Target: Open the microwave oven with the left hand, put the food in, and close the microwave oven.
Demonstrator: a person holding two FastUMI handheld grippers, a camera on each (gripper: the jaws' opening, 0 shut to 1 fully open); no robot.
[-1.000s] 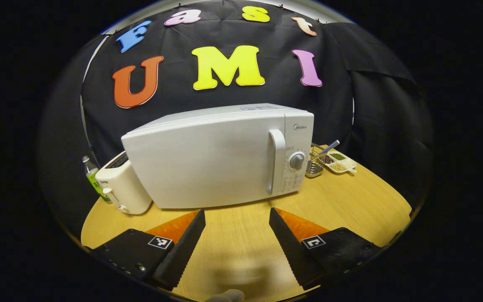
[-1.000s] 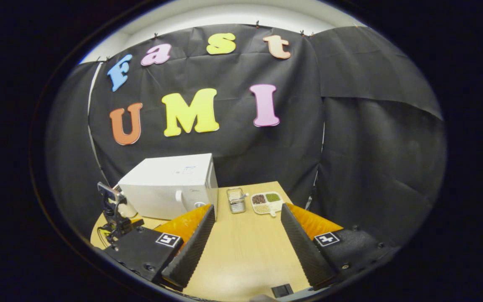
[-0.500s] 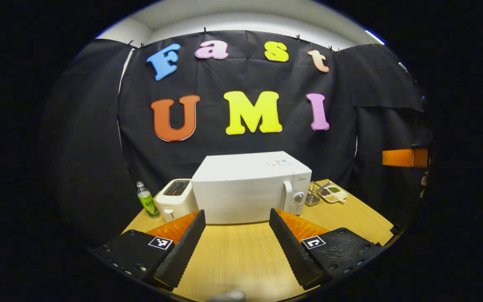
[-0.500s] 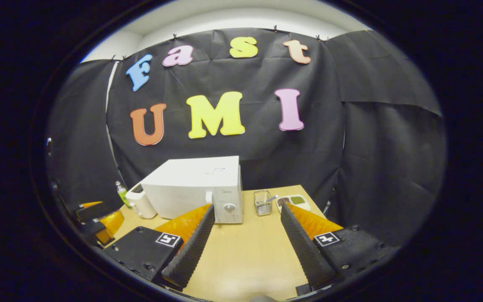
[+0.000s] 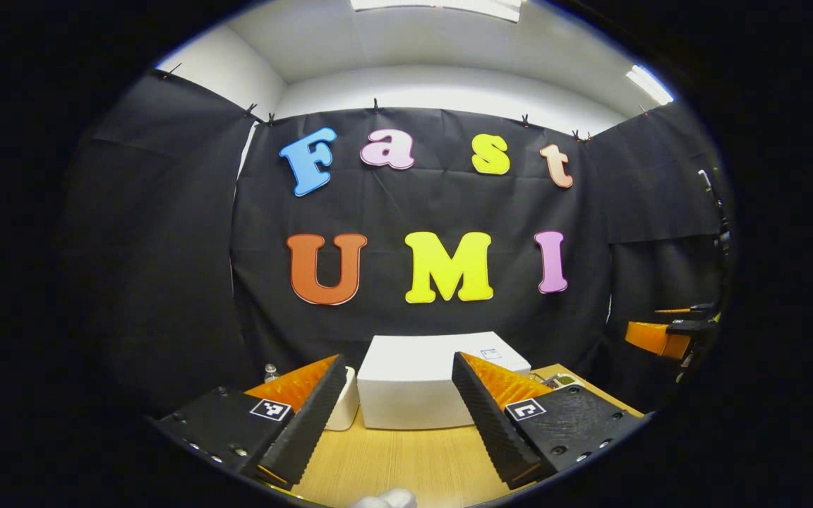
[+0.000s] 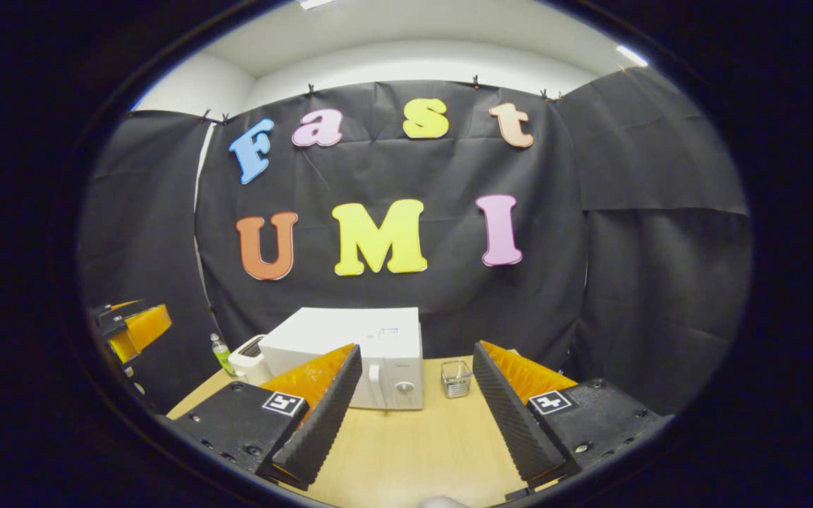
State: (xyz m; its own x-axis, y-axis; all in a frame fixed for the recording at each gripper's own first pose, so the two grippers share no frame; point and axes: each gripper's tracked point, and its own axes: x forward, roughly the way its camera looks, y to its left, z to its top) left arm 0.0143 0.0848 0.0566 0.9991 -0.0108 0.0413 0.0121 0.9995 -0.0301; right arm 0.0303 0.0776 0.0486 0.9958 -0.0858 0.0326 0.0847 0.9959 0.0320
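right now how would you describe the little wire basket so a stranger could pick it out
Find the white microwave at the back of the wooden table. Just off its dial side stands the wire basket, apart from it. Unlike the solid white toaster and green bottle on the other side, it is see-through metal.

Toaster left of microwave, wire basket right.

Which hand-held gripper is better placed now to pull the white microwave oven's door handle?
Left, though narrowly. The left hand-held gripper is open and faces the white microwave oven squarely across the wooden table. The right hand-held gripper, also open, sees the door handle from an angle.
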